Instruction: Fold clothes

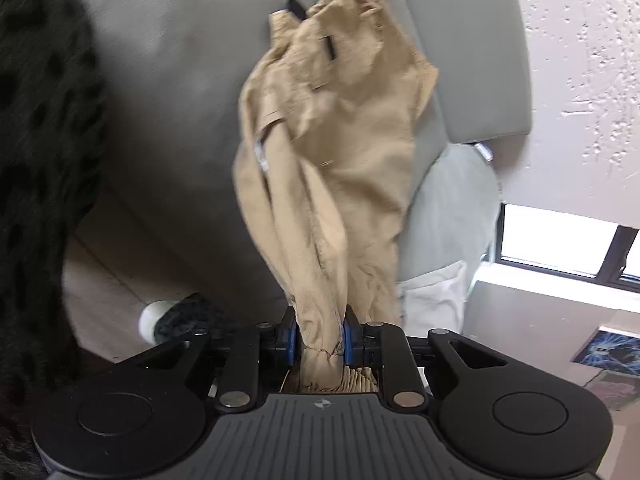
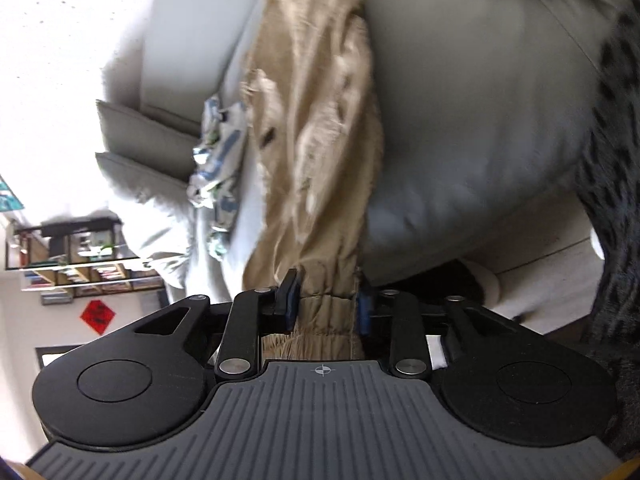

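A pair of tan trousers (image 1: 336, 140) hangs stretched out over a grey sofa (image 1: 180, 80), bunched and twisted along its length. My left gripper (image 1: 320, 336) is shut on one gathered elastic cuff, the cloth pinched between its blue pads. In the right wrist view the same tan trousers (image 2: 320, 120) run away from me, and my right gripper (image 2: 328, 304) is shut on the other cuff, which fills the gap between its fingers. The far waist end with black tabs lies against the sofa back.
The grey sofa (image 2: 460, 120) has a pale cushion (image 1: 452, 208) and a blue-patterned cloth (image 2: 220, 160) lying on it. A person's dark spotted garment (image 1: 36, 160) sits close at the side. A window (image 1: 560, 240) and shelves (image 2: 80, 264) stand beyond.
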Demonstrator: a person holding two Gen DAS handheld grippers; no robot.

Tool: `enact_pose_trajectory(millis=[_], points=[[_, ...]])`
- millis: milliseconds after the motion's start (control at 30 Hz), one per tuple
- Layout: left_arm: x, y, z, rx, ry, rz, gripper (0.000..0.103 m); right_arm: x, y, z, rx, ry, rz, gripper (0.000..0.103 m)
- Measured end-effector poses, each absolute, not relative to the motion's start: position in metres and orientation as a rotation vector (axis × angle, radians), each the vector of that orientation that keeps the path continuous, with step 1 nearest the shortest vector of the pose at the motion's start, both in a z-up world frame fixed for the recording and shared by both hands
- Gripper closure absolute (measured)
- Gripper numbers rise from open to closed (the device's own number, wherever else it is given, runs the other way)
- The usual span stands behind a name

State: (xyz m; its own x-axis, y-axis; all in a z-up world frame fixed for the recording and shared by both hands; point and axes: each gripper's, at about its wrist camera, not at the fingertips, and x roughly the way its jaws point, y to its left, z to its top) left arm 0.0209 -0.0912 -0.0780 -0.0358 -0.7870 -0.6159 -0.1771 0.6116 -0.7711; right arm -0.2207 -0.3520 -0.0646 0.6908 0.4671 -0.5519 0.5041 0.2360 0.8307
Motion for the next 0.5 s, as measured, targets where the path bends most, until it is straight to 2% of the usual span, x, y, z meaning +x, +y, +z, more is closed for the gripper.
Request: enact_pose_trajectory(millis=[167, 233, 333, 367, 400, 433, 500], points=[[0.038, -0.100, -0.062, -0.886, 1.528, -0.575, 0.082, -0.207, -0.365, -0.050, 1.383, 0.833, -0.019, 0.068], [0.049, -0.104, -0.056, -0.903, 1.509, -0.564, 0.076, -0.198, -0.369, -0.045, 1.352, 0.802, -0.049, 0.066], [0.074, -0.116, -0.048, -0.872, 1.477, -0.539, 0.046, -0.184, -0.376, -0.038, 1.301, 0.754, -0.098, 0.060], [0.086, -0.126, -0.043, -0.811, 1.458, -0.568, 0.026, -0.179, -0.378, -0.036, 1.284, 0.738, -0.114, 0.059], [0.100, -0.139, -0.038, -0.732, 1.434, -0.618, 0.019, -0.174, -0.380, -0.034, 1.266, 0.722, -0.130, 0.051], [0.110, -0.149, -0.032, -0.649, 1.406, -0.646, 0.019, -0.170, -0.382, -0.031, 1.249, 0.706, -0.146, 0.038], [0.123, -0.159, -0.017, -0.490, 1.337, -0.645, 0.019, -0.160, -0.387, -0.027, 1.214, 0.674, -0.177, 0.035]])
